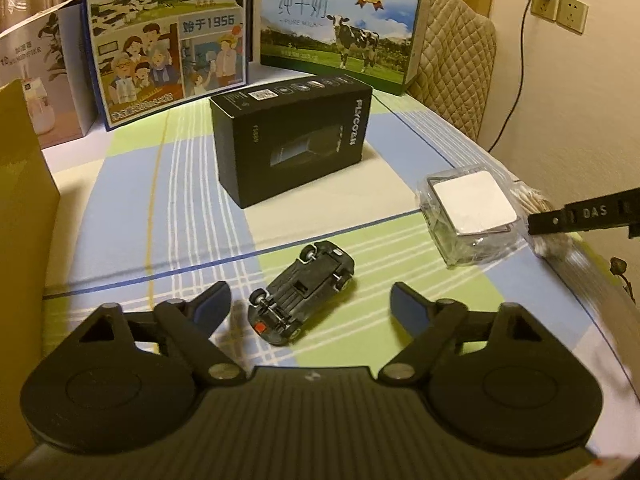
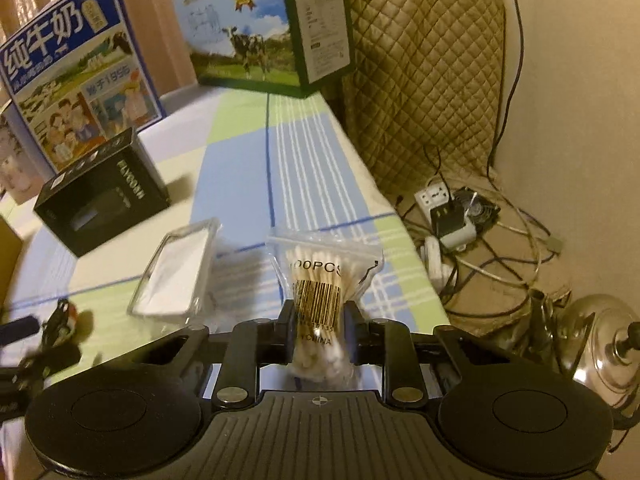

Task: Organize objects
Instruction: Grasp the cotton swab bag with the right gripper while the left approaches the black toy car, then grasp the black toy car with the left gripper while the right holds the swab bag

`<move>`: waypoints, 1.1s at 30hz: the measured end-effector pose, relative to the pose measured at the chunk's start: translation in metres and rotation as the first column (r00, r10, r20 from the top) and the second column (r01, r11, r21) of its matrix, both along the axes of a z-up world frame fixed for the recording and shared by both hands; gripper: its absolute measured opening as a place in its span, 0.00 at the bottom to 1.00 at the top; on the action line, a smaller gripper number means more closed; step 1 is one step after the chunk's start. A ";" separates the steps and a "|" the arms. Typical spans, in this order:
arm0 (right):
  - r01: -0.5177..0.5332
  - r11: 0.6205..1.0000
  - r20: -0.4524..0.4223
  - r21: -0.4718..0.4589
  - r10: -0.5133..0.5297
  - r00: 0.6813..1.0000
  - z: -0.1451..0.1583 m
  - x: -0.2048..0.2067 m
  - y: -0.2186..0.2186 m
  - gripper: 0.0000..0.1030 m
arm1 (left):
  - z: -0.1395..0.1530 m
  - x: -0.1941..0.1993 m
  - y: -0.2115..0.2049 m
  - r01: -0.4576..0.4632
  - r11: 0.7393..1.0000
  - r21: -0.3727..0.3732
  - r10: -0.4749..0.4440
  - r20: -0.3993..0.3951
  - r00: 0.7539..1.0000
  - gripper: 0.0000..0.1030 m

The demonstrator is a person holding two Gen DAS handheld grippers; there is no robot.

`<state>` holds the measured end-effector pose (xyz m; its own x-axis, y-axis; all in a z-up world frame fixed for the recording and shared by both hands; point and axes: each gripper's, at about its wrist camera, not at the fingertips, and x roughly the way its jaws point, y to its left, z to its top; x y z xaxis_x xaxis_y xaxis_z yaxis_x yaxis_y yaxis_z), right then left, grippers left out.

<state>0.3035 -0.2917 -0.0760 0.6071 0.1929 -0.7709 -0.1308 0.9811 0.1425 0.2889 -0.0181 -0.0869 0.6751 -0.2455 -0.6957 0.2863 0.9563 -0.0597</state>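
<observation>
**Cotton swabs in the clamp, toy car waiting**

Clear plastic crinkles at the bottom centre of the right wrist view: the right gripper is clamped on the bag of cotton swabs, pads pinching it at the barcode, low on the bag, so its zip top stands up and clear of the table. Looks like a carry grip, good for moving the bag to wherever it belongs.

Over to the left wrist view: the left gripper is spread wide with nothing between its fingers, and just beyond them, lower centre, lies the black toy car on its roof, wheels up. My read: that's the next target, lined up between the fingers.

Further up at right sits the clear plastic box with a white sheet on top. Centre frame, the black carton lies on the checked tablecloth. Along the top, two milk cartons stand upright like a backdrop.
</observation>
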 end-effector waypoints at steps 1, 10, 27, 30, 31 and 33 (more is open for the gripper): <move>-0.007 1.000 -0.005 -0.002 0.007 1.000 0.000 -0.002 0.000 0.20 | -0.001 0.001 0.000 0.004 1.000 0.002 -0.004 0.001 1.000 0.71; -0.075 0.997 -0.041 -0.017 0.074 0.996 0.006 -0.023 0.007 0.20 | -0.005 0.002 -0.006 0.050 0.998 0.040 -0.050 0.001 0.999 0.27; -0.266 0.964 -0.072 0.014 0.266 0.961 0.021 -0.113 0.046 0.19 | 0.010 -0.111 0.004 0.047 0.999 -0.002 -0.047 -0.093 0.995 0.27; -0.290 0.957 -0.072 -0.002 0.289 0.954 0.020 -0.133 0.049 0.19 | 0.012 -0.130 0.006 0.054 0.999 -0.008 -0.055 -0.087 0.995 0.27; -0.296 0.955 -0.074 -0.007 0.295 0.953 0.018 -0.137 0.049 0.19 | 0.011 -0.133 0.006 0.058 0.998 0.000 -0.058 -0.082 0.995 0.27; -0.301 0.954 -0.081 -0.012 0.299 0.951 0.015 -0.142 0.050 0.19 | 0.010 -0.138 0.007 0.060 0.998 0.011 -0.059 -0.074 0.996 0.31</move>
<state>0.1613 -0.2419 -0.0610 0.4627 0.3377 -0.8197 -0.4087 0.9017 0.1407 0.1508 -0.0109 -0.0772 0.6065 -0.2743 -0.7463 0.3377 0.9386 -0.0706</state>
